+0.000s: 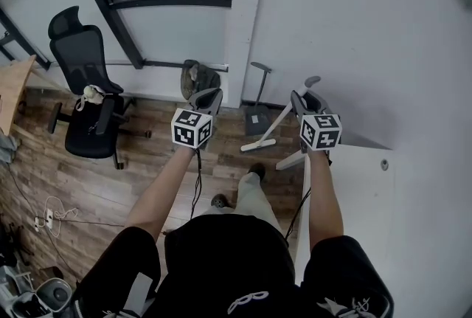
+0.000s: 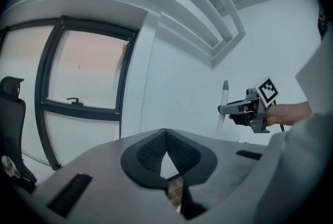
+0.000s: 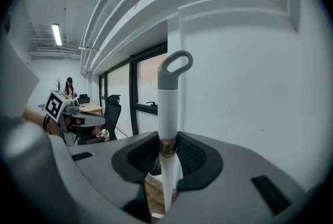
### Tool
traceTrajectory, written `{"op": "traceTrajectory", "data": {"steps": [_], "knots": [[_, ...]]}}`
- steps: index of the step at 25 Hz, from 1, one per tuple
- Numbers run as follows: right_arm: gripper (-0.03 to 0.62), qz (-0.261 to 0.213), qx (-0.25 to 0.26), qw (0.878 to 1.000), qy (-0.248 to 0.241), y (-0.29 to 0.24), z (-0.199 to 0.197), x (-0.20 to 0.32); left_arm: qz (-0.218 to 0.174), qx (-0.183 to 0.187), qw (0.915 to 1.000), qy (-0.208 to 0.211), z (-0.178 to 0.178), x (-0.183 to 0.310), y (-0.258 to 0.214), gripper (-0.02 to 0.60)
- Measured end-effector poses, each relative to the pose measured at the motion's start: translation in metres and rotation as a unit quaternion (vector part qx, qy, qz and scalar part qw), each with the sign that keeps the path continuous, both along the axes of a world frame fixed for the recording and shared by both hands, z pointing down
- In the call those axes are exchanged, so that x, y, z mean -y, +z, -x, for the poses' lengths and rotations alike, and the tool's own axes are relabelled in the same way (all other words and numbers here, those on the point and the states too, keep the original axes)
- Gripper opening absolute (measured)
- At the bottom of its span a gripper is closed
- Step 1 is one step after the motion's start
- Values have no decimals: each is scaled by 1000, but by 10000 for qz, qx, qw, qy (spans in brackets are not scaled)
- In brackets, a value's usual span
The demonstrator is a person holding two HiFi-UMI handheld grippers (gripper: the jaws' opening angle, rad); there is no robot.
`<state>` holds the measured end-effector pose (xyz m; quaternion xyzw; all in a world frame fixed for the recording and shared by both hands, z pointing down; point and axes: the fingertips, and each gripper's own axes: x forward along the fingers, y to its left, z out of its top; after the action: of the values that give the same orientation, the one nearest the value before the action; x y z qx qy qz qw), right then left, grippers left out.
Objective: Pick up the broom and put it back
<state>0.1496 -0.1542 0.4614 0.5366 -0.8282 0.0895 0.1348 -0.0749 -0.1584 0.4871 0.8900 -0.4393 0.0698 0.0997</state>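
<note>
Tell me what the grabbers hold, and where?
The right gripper grips the white broom handle with the grey loop top, on its shaft below the loop. The left gripper holds nothing.

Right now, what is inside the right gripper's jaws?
The broom's white handle, clamped between the pads of the right gripper; its grey loop sticks out above. The gripper's body covers the handle's lower end.

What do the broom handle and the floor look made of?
Broom handle: smooth white plastic or coated metal, judging by its even sheen, with a grey, plastic-looking hanging loop. Floor: wood or wood-look laminate, showing brown grained planks with seams.
</note>
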Motion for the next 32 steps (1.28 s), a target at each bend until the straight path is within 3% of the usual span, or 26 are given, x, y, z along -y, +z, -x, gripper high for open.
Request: {"op": "traceTrajectory", "data": {"steps": [7,13,19,32], "knots": [[115,-54,-21,9999,107,2,-10,-8,-334,-28,9993,182,-12,-2,-41,18],[115,-75,-57,9997,209,1,-22,-12,-340,-32,9992,199,-11,-6,-44,18],[115,9,-106,9996,272,16,-37,-5,-247,-53,9994,216,-15,-2,-28,18],[115,696,-451,9965,83,117,-60,-2,241,-7,9987,449,-34,26,39,18]]}}
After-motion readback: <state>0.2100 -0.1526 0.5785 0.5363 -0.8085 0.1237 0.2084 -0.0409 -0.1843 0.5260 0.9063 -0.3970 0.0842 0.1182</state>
